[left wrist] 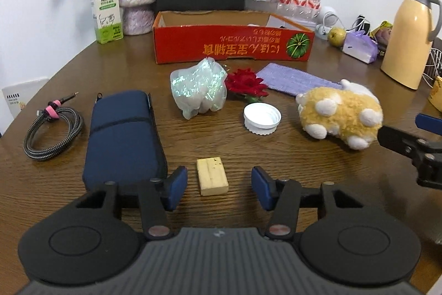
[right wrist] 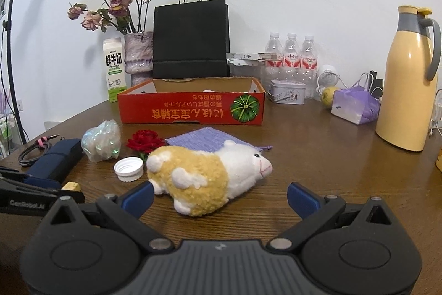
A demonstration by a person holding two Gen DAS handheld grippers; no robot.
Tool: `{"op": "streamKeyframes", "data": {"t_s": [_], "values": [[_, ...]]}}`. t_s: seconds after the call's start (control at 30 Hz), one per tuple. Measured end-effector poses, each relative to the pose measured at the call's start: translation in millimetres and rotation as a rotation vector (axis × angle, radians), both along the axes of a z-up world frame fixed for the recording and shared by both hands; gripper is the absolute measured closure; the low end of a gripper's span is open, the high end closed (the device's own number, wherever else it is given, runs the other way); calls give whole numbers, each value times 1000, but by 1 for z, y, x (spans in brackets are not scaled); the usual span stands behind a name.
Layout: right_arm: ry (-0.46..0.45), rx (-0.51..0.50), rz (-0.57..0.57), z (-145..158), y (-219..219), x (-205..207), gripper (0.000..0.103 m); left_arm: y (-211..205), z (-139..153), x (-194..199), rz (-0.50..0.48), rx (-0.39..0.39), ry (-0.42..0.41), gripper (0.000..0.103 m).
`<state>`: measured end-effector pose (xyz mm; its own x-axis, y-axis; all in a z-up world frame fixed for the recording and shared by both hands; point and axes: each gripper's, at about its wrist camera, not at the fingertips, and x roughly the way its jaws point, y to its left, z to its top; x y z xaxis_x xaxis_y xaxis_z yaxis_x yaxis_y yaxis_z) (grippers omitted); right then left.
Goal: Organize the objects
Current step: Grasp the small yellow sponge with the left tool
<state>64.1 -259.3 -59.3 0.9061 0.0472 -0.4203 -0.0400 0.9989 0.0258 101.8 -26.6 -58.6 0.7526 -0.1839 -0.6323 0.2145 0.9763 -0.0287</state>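
I've got the wooden block (left wrist: 212,175) lying flat on the table (left wrist: 304,165), right between my left gripper (left wrist: 219,185) fingers, spread wide and gripping nothing, lined up to close on it. My right gripper (right wrist: 220,198) gapes too, framing the plush toy (right wrist: 205,176). The red box (left wrist: 232,44) behind looks like the destination.

Both black claws (left wrist: 218,188) (right wrist: 219,198) carry blue pads and silver screws.

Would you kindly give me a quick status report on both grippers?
Left gripper open around wooden block. Right gripper open, plush toy between fingers. Red box behind; no obstruction.
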Motion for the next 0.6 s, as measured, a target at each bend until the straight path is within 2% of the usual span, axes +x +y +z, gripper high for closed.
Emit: {"op": "streamKeyframes", "data": {"t_s": [0.1,0.13,0.17,0.5,0.6], "values": [[1,4,3,-2,-1,0,0,-2,-1,3,27,9,-15,63],[1,4,5,-2,-1,0,0,-2,-1,4,43,14,-21,79],[1,4,6,-3,-1,0,0,-1,0,5,53,10,-23,81],[14,-8,18,-1,12,3,0,6,5,7,30,-32,-23,81],[14,-15,18,2,19,5,0,10,10,6,30,-43,-46,81]]}}
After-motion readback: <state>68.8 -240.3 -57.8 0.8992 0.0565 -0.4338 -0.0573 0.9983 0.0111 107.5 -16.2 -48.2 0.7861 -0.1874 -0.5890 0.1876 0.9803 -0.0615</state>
